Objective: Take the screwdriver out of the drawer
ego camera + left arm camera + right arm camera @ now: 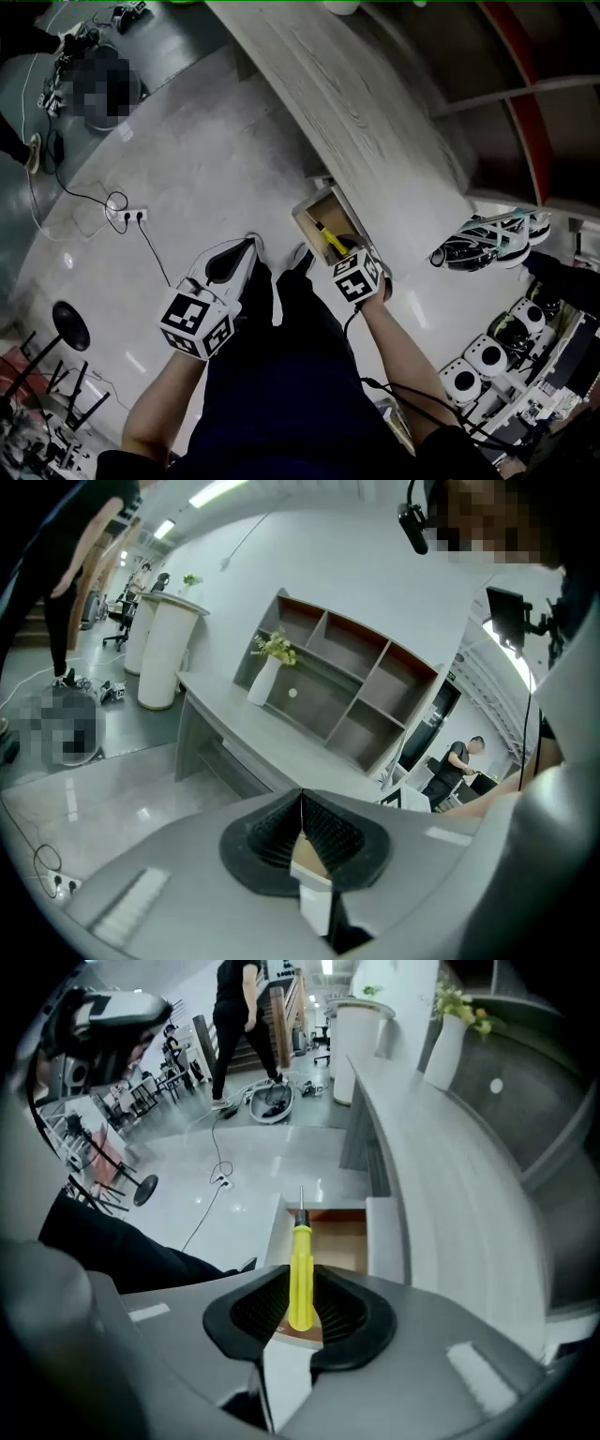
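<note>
Clearly the lift-out is the step in hand. The right gripper pinches the yellow handle of the screwdriver. The tool stands lengthwise between the pads, its butt sunk between them and its metal tip pointing out ahead of the jaws. Beyond that tip, straight in front of the jaws, lies the open drawer with its brown floor. The tool appears raised off that floor, though I cannot tell whether it is fully clear of the drawer's walls. In the head view the screwdriver shows just ahead of the right gripper, over the drawer's mouth. The left gripper has its jaws pressed together on nothing, with only the desk far ahead of them. Next, I judge, the move calls for a firm pinch while the tool is carried up and away from the drawer, without the tip catching the front wall.
</note>
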A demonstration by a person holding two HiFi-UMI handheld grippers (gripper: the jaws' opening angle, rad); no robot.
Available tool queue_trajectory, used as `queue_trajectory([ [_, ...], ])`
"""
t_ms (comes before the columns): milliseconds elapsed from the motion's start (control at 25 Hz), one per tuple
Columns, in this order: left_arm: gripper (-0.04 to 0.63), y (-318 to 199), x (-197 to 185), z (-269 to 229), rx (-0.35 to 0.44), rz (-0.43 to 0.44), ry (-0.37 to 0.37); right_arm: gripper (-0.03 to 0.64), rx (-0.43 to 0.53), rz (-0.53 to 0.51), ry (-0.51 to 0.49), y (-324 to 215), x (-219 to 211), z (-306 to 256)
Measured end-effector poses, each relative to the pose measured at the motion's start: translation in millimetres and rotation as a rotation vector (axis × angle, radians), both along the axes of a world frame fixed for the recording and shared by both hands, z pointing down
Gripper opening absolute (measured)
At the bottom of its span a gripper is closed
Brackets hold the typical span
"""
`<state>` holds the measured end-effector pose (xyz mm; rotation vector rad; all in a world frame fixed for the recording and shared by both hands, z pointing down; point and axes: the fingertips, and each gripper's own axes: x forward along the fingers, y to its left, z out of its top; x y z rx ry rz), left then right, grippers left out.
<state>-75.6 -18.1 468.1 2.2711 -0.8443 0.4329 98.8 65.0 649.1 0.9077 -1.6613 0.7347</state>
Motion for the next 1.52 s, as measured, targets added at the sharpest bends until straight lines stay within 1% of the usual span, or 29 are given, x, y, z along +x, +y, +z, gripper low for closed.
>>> queue_trajectory([
  [120,0.005,-8,13,-15,0.043,0.027,0.009,0.084,0.117,0.082,-0.015,-18,18,-37],
  [240,0.005,-15,23,-31,0.082,0.041,0.018,0.084,0.205,0.215,-0.01,-35,57,-62],
  [400,0.005,-22,35,-54,0.127,0.054,0.022,0.084,0.231,0.359,0.004,-47,114,-69],
  [520,0.005,-23,41,-66,0.15,0.056,0.019,0.086,0.23,0.424,0.021,-51,147,-62],
  [640,0.005,-22,43,-72,0.16,0.051,0.008,0.086,0.241,0.476,0.022,-56,167,-59],
  [920,0.005,-18,42,-80,0.166,0.035,-0.007,0.086,0.223,0.521,0.014,-62,181,-52],
  [1160,0.005,-18,49,-84,0.174,0.032,-0.002,0.089,0.219,0.504,-0.005,-62,181,-51],
  [1320,0.005,-18,54,-86,0.182,0.037,0.006,0.106,0.248,0.502,-0.006,-62,184,-62],
  [1520,0.005,-21,59,-89,0.194,0.049,0.015,0.107,0.338,0.521,-0.025,-68,189,-96],
])
